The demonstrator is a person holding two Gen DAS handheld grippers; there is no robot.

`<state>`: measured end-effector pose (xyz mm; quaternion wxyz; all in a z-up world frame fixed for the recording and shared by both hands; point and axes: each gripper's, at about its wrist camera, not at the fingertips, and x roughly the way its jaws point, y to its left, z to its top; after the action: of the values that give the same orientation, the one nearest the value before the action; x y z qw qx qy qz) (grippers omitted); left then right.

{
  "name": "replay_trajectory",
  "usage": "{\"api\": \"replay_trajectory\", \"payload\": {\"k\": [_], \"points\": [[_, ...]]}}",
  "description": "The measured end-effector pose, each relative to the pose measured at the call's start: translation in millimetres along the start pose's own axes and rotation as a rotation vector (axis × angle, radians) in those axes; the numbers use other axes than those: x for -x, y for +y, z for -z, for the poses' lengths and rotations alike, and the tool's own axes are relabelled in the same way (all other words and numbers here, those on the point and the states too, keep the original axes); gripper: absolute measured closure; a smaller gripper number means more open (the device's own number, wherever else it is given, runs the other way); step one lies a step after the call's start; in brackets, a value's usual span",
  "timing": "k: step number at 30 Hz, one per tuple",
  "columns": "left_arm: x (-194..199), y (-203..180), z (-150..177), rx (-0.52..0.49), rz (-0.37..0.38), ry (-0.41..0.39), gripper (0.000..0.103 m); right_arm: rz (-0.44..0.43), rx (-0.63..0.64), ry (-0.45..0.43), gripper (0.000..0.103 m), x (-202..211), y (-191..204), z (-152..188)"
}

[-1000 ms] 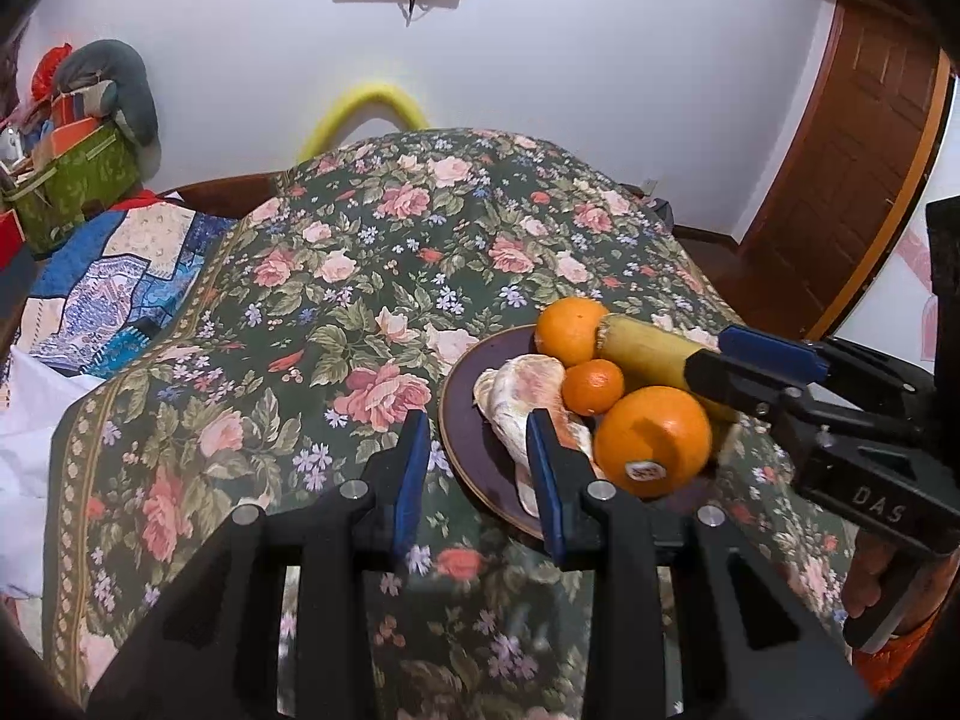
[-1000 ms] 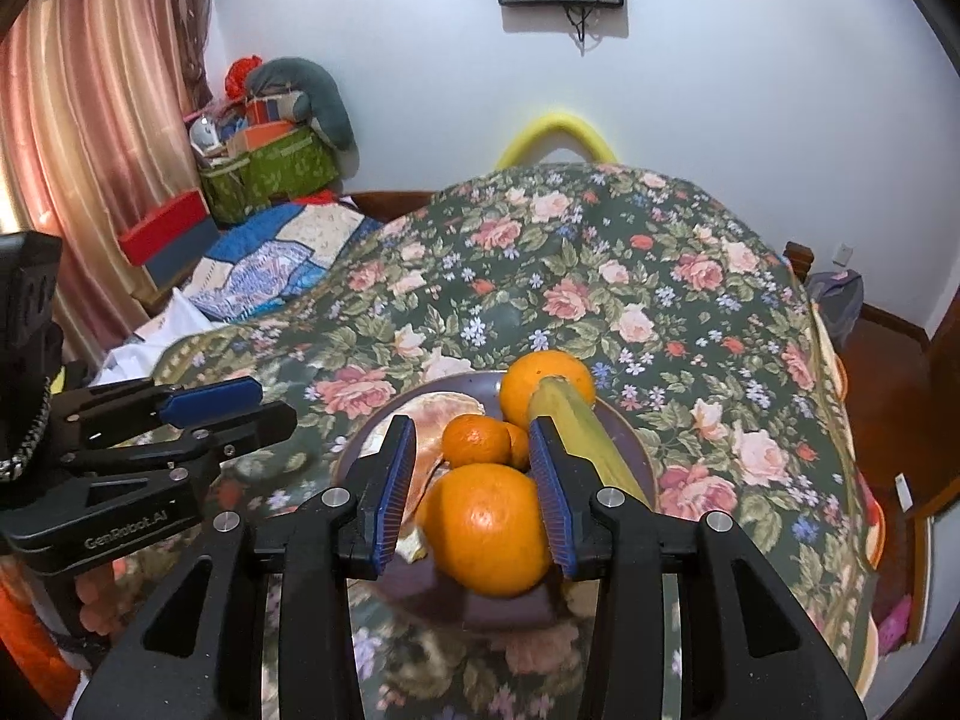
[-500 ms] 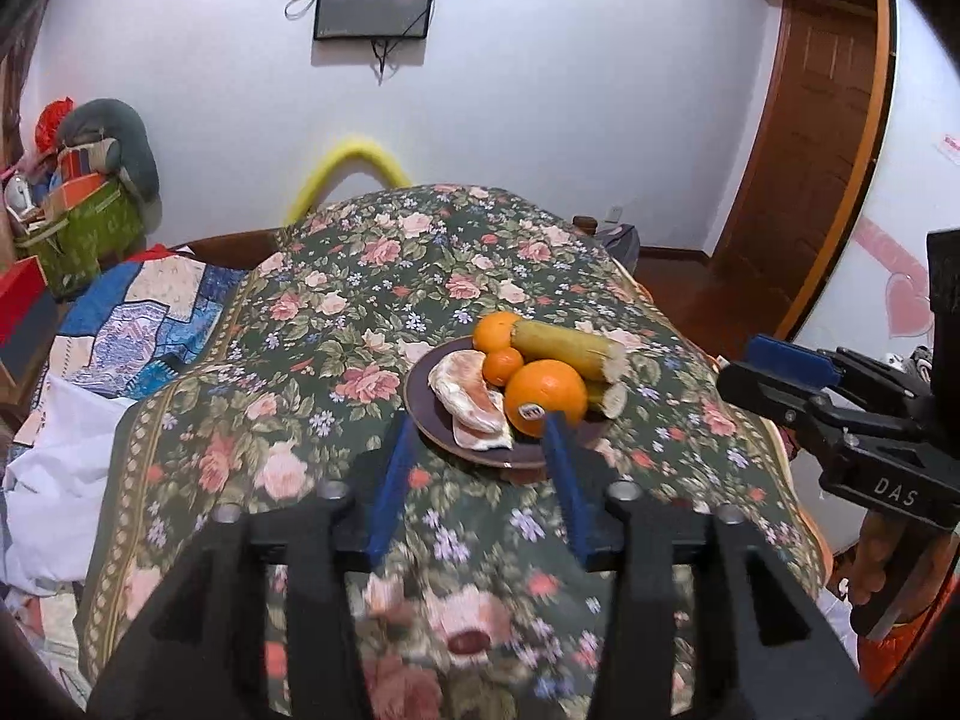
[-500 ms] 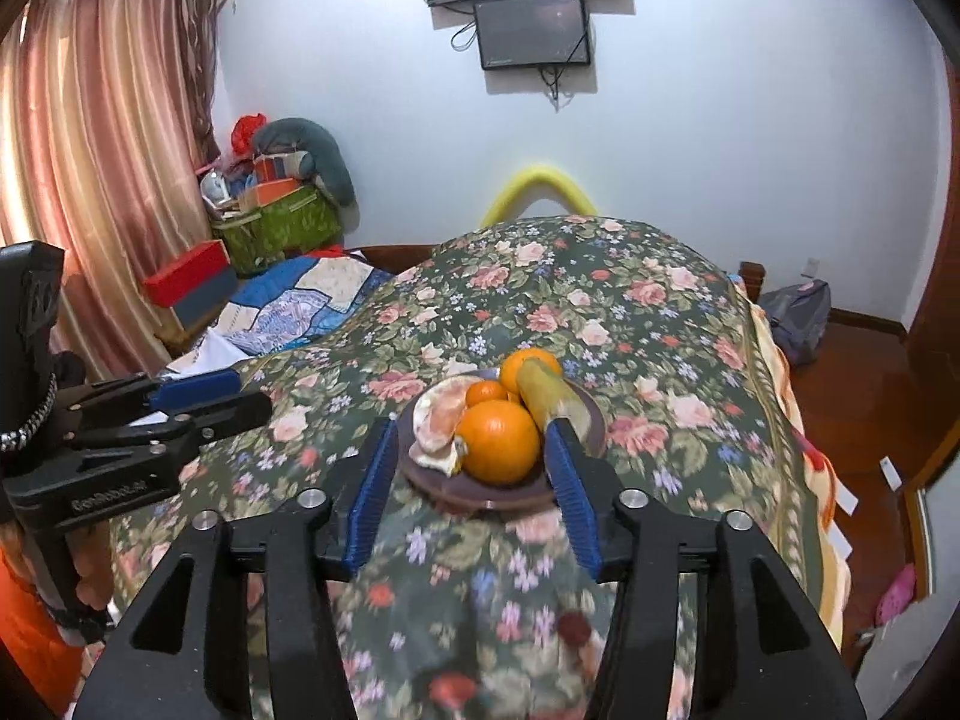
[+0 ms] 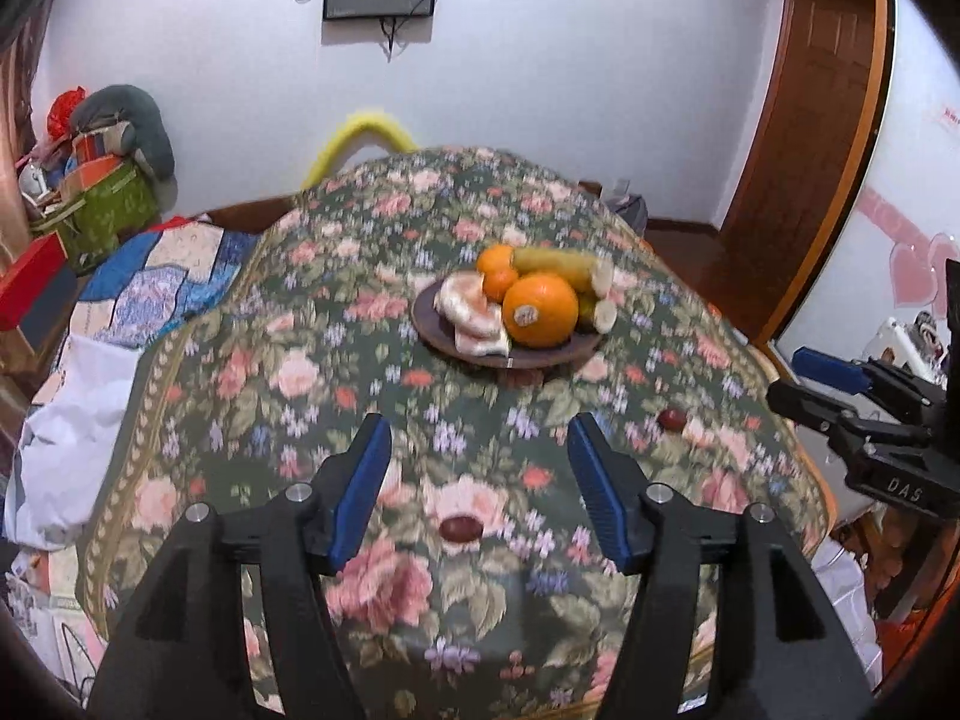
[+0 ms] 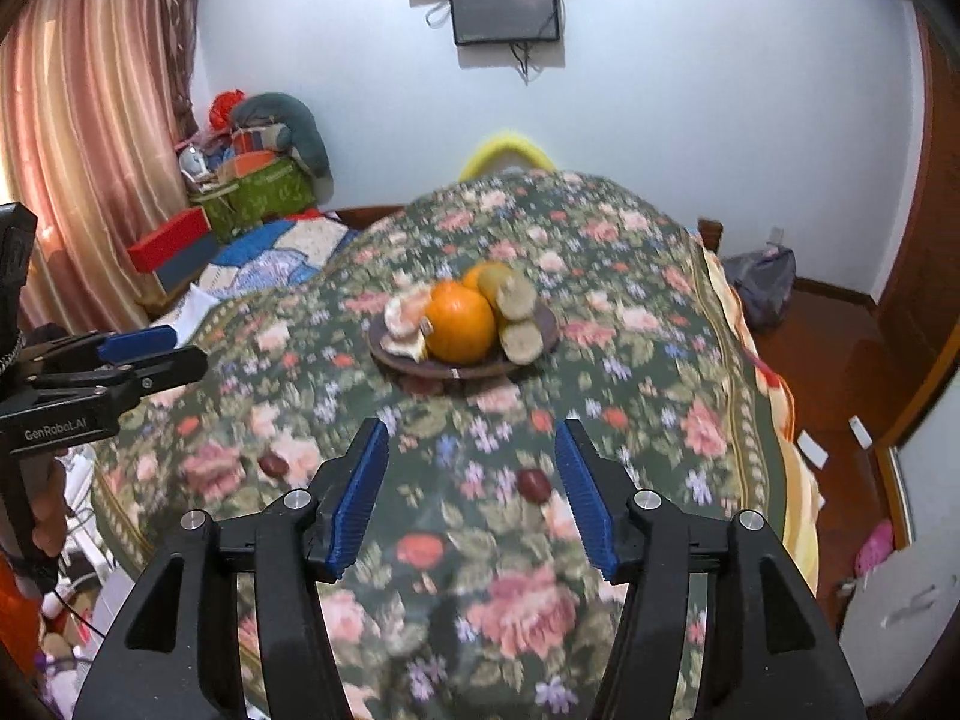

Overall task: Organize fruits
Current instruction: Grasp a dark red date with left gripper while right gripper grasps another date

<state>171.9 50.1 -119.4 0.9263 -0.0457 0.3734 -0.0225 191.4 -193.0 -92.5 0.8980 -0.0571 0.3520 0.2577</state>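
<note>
A dark round plate point(image 5: 456, 343) point(image 6: 384, 354) sits on the floral-covered table point(image 5: 360, 396) point(image 6: 630, 360). It holds a large orange point(image 5: 539, 309) point(image 6: 459, 321), smaller oranges point(image 5: 497, 259), peeled citrus point(image 5: 471, 309) point(image 6: 405, 318) and two yellow-green bananas point(image 5: 561, 262) point(image 6: 516, 297). My left gripper point(image 5: 477, 489) is open and empty, well back from the plate; it also shows at the left of the right wrist view point(image 6: 147, 354). My right gripper point(image 6: 471, 495) is open and empty, also back from the plate, and shows at the right of the left wrist view point(image 5: 840, 381).
A patchwork quilt point(image 5: 156, 294) point(image 6: 282, 252) and boxes point(image 6: 174, 249) lie left of the table. A wooden door point(image 5: 804, 138) stands at the right. A screen point(image 6: 507, 9) hangs on the back wall. A yellow arch point(image 5: 360, 132) rises behind the table.
Both grippers have pulled back and up from the plate, which now looks smaller and farther away. Both jaws have opened wider. The fruit stays on the plate.
</note>
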Motion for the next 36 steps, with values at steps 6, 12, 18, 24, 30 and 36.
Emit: {"api": "replay_trajectory", "payload": {"k": [6, 12, 18, 24, 30, 36], "points": [[-34.8, 8.6, 29.7, 0.033, -0.001, 0.11, 0.042, -0.004, -0.062, 0.053, 0.049, -15.1, -13.5, 25.0], [-66.6, 12.8, 50.3, 0.039, 0.006, 0.187, 0.048, -0.017, -0.121, 0.096, 0.049, -33.0, -22.5, 42.1], [-85.7, 15.9, 57.0, 0.041, 0.006, 0.222, 0.06, -0.011, -0.122, 0.122, 0.049, -46.7, -24.8, 46.9], [-89.3, 16.6, 55.7, 0.039, 0.0, 0.213, 0.073, -0.016, -0.11, 0.132, 0.049, -54.1, -23.1, 47.5], [-88.9, 17.0, 54.7, 0.05, 0.015, 0.209, 0.079, -0.022, -0.113, 0.138, 0.049, -58.3, -23.3, 48.7], [-81.1, 17.4, 44.6, 0.05, 0.021, 0.179, 0.08, -0.019, -0.107, 0.132, 0.049, -59.5, -23.7, 46.4]]}}
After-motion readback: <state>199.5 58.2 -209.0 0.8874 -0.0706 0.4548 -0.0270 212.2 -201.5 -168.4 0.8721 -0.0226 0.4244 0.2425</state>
